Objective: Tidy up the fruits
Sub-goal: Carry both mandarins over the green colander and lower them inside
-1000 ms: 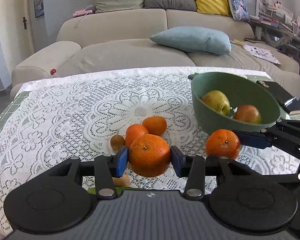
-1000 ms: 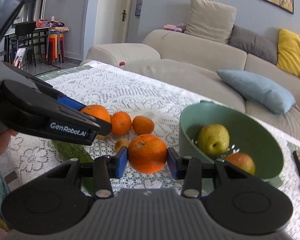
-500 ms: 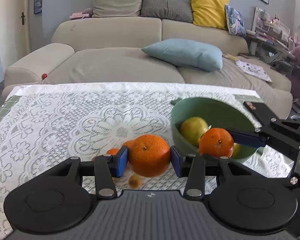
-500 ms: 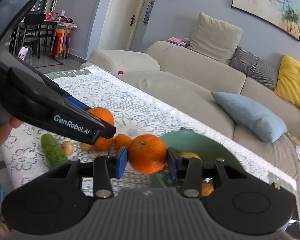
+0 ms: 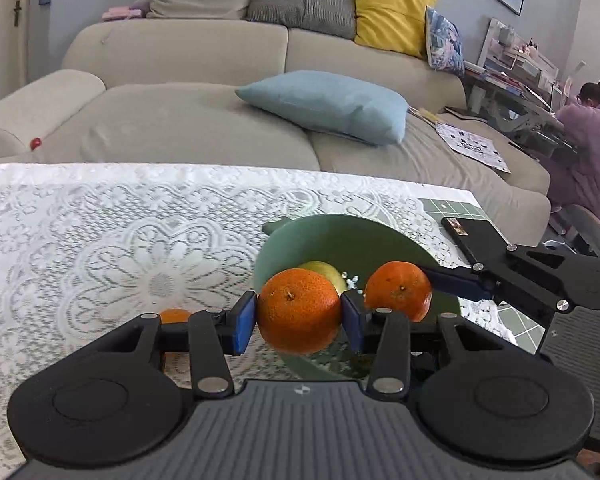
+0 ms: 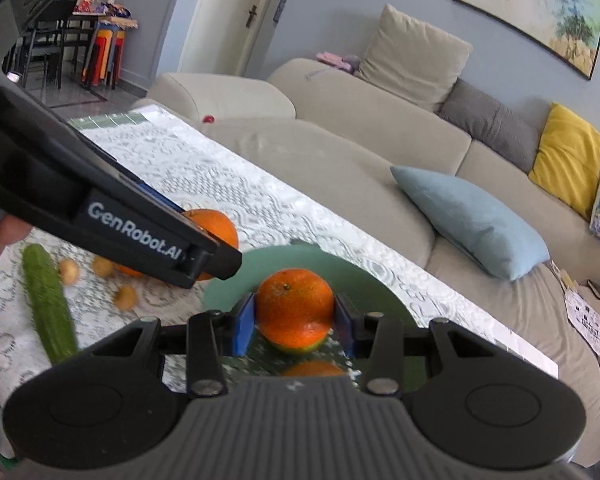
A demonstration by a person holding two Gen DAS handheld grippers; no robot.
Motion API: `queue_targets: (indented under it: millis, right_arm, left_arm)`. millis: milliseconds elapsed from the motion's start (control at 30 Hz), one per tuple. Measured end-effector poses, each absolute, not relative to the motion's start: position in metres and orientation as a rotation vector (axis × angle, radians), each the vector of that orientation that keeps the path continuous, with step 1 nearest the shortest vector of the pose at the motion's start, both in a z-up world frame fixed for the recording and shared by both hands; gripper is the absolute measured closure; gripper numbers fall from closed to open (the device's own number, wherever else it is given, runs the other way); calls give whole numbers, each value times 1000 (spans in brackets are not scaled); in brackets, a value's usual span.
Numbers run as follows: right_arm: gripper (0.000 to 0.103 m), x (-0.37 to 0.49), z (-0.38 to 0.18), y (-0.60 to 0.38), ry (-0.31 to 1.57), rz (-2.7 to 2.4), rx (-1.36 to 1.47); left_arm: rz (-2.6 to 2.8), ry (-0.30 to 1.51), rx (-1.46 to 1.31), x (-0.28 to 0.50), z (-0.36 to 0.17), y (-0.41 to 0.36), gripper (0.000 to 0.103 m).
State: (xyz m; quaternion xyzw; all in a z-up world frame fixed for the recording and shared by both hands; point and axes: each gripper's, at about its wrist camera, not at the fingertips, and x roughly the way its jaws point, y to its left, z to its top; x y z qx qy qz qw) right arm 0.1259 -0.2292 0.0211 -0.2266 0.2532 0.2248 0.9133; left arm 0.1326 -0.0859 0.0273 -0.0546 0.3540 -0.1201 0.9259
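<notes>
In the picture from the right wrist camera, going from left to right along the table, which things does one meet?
cucumber → small potatoes → left gripper shut on its orange → right gripper shut on its own orange, over the green bowl.

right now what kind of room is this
Most likely a home living room: a beige sofa with a blue cushion, a framed painting on the wall, and a low table under a lace cloth.
</notes>
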Motion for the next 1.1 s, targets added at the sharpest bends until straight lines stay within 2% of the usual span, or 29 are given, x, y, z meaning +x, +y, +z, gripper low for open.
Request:
queue_targets:
  millis: [1100]
  right_arm:
    - [63,191,-17,-234,729,510,-465]
  left_arm:
    - [-273,908,-69,183,-12,-110,52]
